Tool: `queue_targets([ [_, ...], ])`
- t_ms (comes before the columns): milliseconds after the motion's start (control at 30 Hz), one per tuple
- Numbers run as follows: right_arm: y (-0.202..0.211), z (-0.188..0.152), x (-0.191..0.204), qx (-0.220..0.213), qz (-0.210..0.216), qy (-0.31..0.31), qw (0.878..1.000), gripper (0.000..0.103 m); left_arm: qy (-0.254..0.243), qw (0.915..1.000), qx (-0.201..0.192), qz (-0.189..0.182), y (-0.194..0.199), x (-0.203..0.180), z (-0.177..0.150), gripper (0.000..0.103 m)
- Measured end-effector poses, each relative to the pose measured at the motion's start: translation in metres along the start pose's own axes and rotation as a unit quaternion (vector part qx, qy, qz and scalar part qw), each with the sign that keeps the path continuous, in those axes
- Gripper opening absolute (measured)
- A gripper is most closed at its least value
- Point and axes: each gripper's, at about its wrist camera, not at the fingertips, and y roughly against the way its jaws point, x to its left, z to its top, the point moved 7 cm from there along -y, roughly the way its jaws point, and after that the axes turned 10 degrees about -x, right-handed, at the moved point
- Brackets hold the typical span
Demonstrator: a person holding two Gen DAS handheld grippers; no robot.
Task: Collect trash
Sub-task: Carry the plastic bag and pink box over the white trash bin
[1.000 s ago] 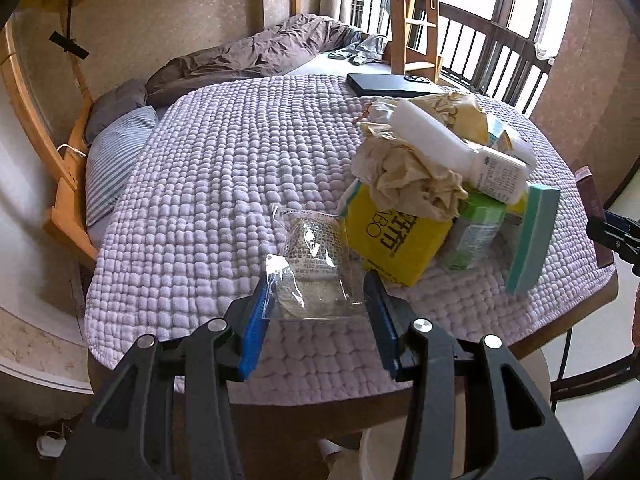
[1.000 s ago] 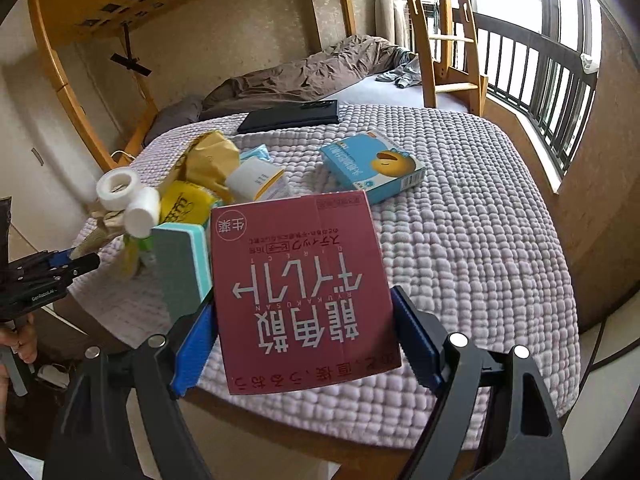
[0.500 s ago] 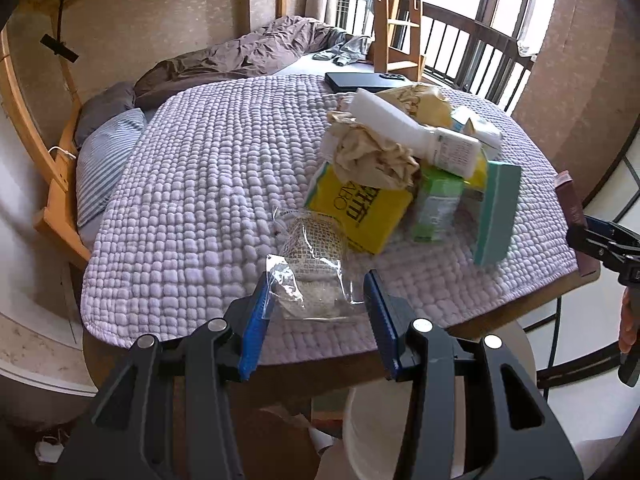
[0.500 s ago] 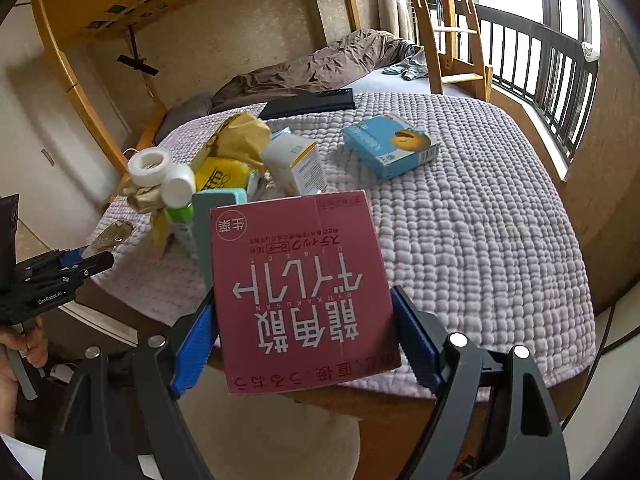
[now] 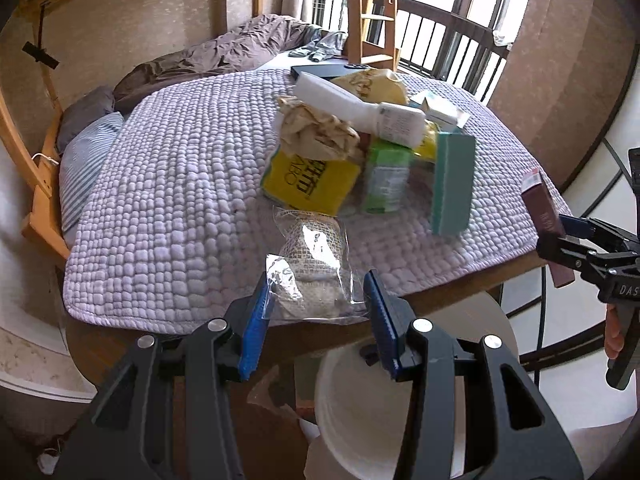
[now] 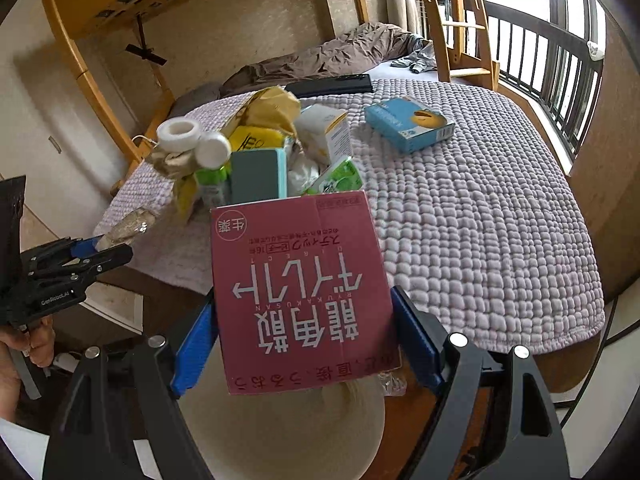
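Between the right gripper's jaws, a maroon box reads "RYUKAKUSAN".

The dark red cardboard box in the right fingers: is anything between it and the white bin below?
Nothing visible. The dark red cardboard box hangs in the right gripper, directly above the round white bin's open mouth.

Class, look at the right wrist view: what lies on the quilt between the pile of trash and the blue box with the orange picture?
Nothing: in the right wrist view, only bare lilac quilt separates the trash pile from the blue box.
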Motion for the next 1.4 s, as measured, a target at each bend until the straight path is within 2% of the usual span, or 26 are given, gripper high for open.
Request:
queue_targets([
  [633,0.019,-0.030,0.022,0.018,0.008,0.010,1.000,0.080,-0.029,0.9991,0.017,-0.024,0.005,-0.033,-0.026,0.048],
  [1400,0.019,-0.072,0.036,0.053,0.002,0.017,0.998,0.080,-0.042,0.9982,0.037,-0.020,0.007,-0.053,-0.052,0.048],
])
